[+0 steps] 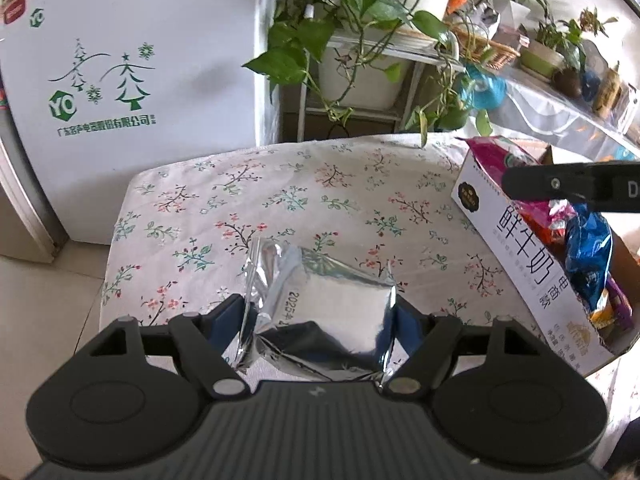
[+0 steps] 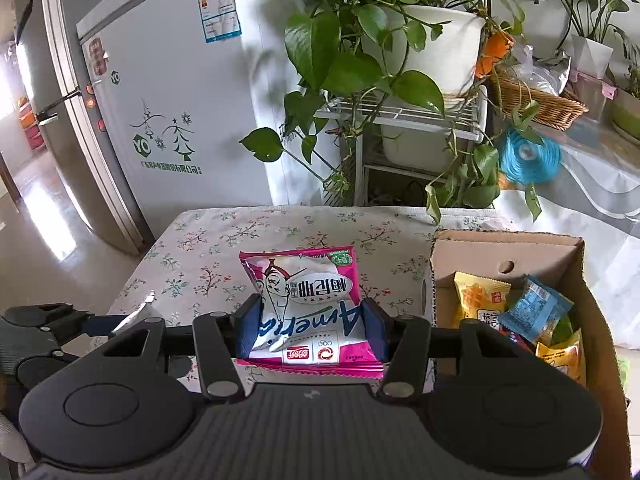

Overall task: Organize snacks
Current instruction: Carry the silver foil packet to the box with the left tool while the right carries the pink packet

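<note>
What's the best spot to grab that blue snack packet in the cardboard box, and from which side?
Take the blue packet by its raised upper end, coming from above. It lies tilted on the yellow packets inside the cardboard box, so its top edge is free while the box walls block a sideways approach.

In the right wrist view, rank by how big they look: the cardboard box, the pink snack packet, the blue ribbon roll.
1. cardboard box
2. pink snack packet, though it sits nearest the camera
3. blue ribbon roll, farthest away

Silver packet (image 1: 320,312), pink packet (image 2: 308,312), both clamped aloft.
</note>
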`<state>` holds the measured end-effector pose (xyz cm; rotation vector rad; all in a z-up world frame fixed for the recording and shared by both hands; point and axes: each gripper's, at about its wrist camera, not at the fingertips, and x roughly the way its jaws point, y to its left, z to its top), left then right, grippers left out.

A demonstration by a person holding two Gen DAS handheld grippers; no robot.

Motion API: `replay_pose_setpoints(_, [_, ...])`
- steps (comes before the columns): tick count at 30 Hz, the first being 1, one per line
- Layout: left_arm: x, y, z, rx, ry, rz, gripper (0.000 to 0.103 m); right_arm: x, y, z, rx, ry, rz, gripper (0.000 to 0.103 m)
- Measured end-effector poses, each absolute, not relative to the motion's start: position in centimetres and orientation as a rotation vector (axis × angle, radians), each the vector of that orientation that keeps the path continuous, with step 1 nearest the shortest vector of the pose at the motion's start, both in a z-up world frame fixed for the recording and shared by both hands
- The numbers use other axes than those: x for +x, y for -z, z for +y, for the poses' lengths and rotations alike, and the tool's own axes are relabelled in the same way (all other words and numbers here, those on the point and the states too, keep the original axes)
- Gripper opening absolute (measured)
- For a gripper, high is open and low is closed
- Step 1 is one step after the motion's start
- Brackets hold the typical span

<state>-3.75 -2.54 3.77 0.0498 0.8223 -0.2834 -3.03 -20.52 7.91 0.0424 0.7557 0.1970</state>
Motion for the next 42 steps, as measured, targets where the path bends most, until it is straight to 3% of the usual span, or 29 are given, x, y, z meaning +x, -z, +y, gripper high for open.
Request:
replay_pose_setpoints(13, [-5.7,-6.8,-4.8,-0.048,0.257,0.738,0.077,-3.4,-10.9,-23.5,0.108,-0.159,0.650,0.060])
replay_pose_setpoints(42, [-6.2,-11.0,-19.6,0.003,0.516,0.696,0.077,-6.7,-13.2,-37.1,0.473,-0.007,0.535,0.060])
